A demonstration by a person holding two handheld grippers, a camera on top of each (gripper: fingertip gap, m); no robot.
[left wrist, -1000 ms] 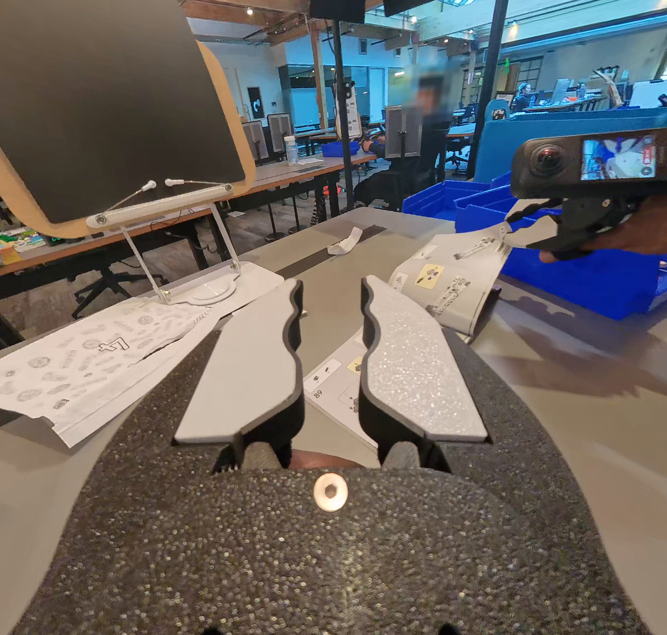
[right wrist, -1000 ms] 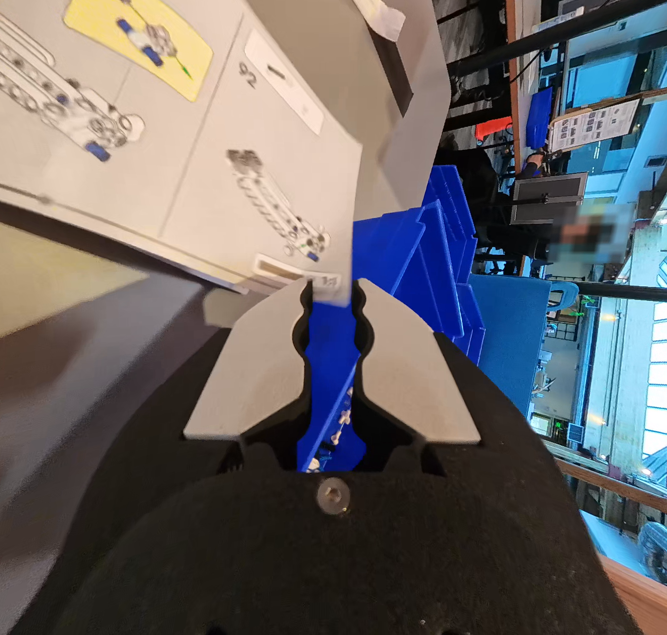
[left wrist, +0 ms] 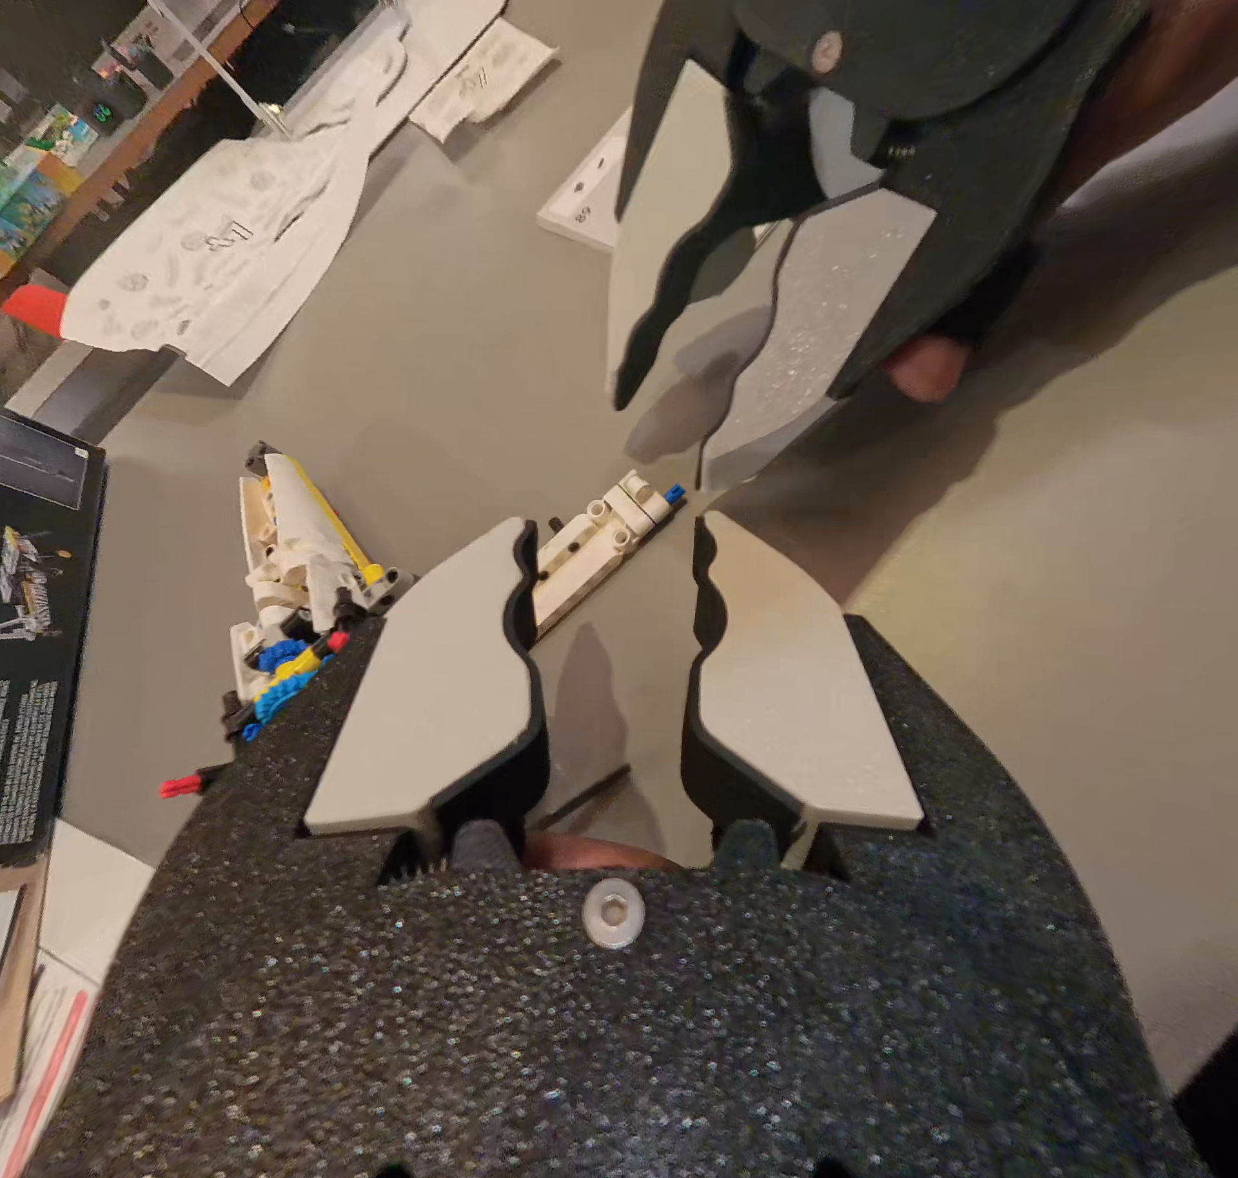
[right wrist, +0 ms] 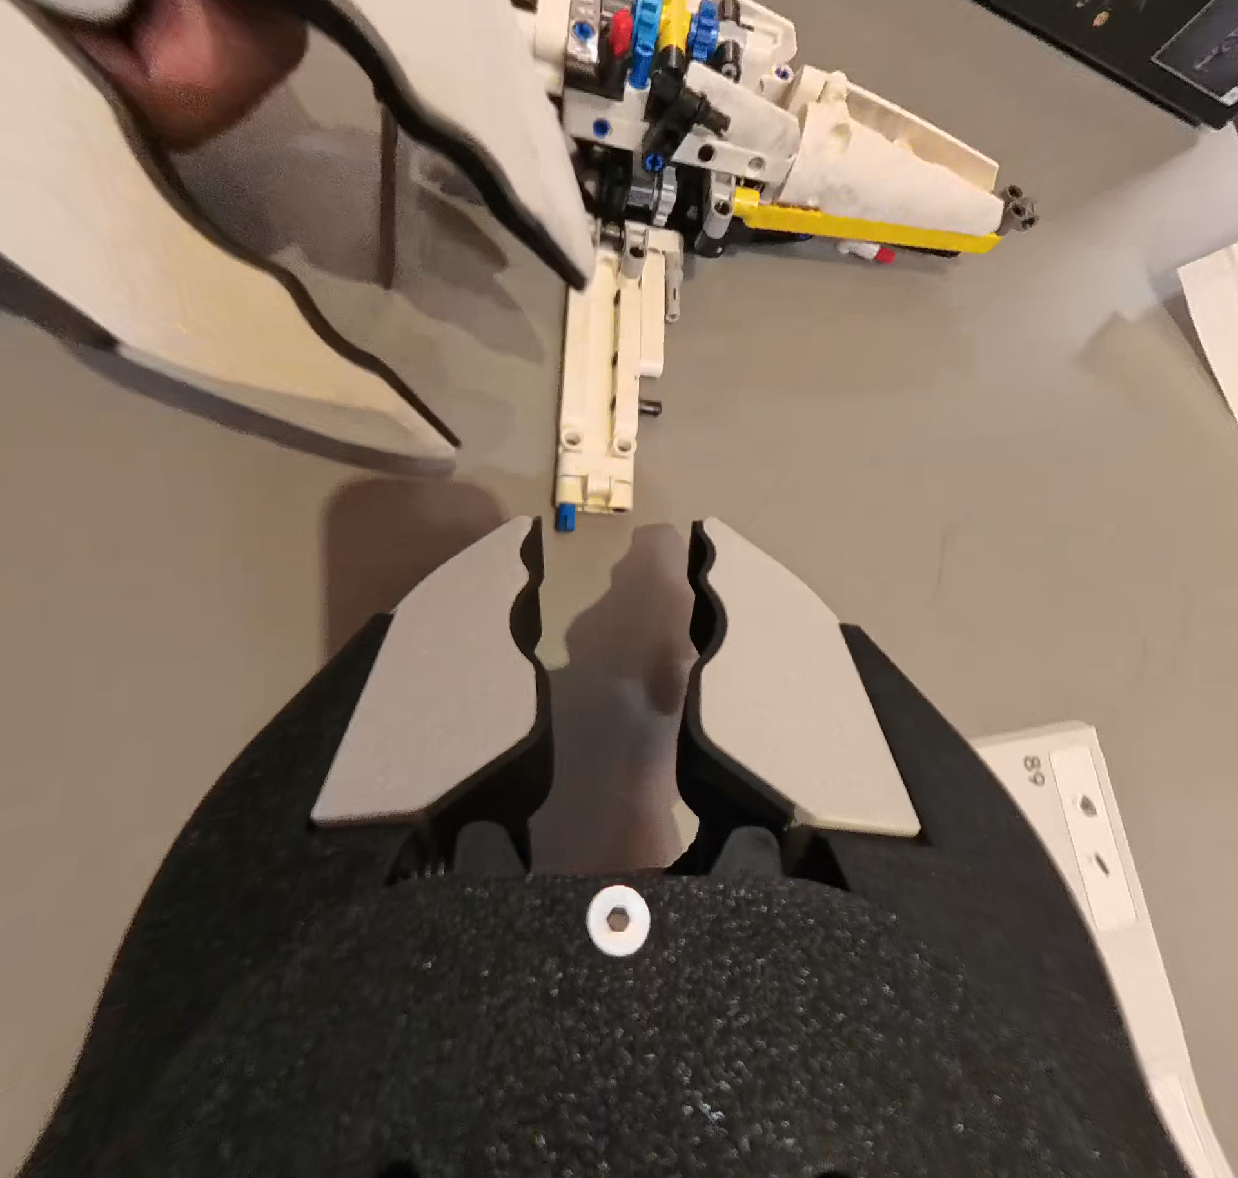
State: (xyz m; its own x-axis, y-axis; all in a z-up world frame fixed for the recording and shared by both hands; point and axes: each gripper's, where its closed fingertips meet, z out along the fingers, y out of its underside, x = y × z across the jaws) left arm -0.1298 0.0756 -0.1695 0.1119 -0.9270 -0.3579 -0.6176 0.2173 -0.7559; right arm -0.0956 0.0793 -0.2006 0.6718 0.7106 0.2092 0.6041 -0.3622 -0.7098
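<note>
The left hand-held gripper (left wrist: 613,529) points forward and down, its two fingers spread apart and gripping nothing. The right hand-held gripper (right wrist: 613,529) faces it from the opposite side, tilted down as well, its fingers (left wrist: 790,342) also parted and bare. Their tips come near each other without touching. A fingertip of the person's right hand (left wrist: 928,365) shows under the right gripper's body.

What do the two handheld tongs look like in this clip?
Both match: the left tongs and right tongs have a speckled black body, rounded like a disc, with a silver hex screw at its centre. Each carries two flat light-grey fingers with wavy black inner pads. No cables, markings or sleeves show.
</note>
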